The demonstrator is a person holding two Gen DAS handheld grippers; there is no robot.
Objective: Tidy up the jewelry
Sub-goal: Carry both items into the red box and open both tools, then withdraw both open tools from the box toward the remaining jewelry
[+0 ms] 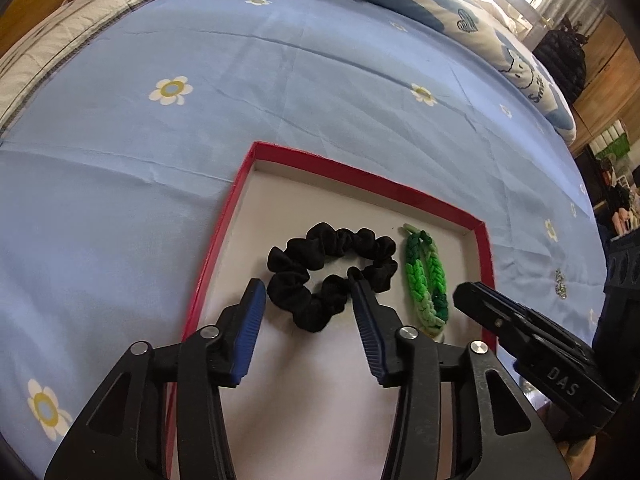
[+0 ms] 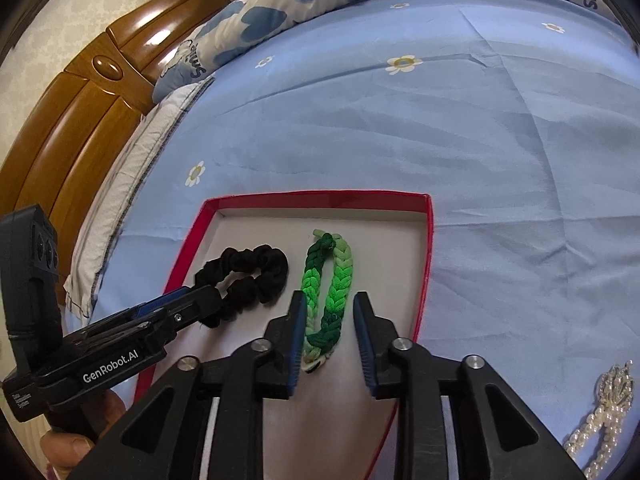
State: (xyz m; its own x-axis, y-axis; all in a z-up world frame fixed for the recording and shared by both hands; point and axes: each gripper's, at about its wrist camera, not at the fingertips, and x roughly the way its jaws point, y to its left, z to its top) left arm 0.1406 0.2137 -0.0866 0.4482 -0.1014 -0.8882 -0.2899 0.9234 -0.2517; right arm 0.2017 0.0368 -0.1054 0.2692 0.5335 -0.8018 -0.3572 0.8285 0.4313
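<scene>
A shallow red-rimmed box [image 1: 360, 168] [image 2: 316, 196] with a pale floor lies on the blue bedsheet. In it sit a black scrunchie [image 1: 288, 264] [image 2: 272, 264] and, to its right, a green braided bracelet [image 1: 428, 276] [image 2: 316, 280]. My left gripper [image 1: 305, 280] stands open over the scrunchie's near half, one blue pad on each side and neither pressing on it. My right gripper [image 2: 330, 297] is open astride the bracelet's near end, which lies flat on the box floor. Each gripper also shows from the side in the other view: right gripper [image 1: 466, 294], left gripper [image 2: 188, 294].
A pearl and rhinestone piece [image 2: 608, 400] [image 1: 560, 284] lies on the sheet right of the box. A patterned quilt [image 2: 320, 0] is bunched along the far side of the bed. A wooden headboard [image 2: 80, 120] stands at the left. A hand [image 2: 76, 444] holds the left gripper.
</scene>
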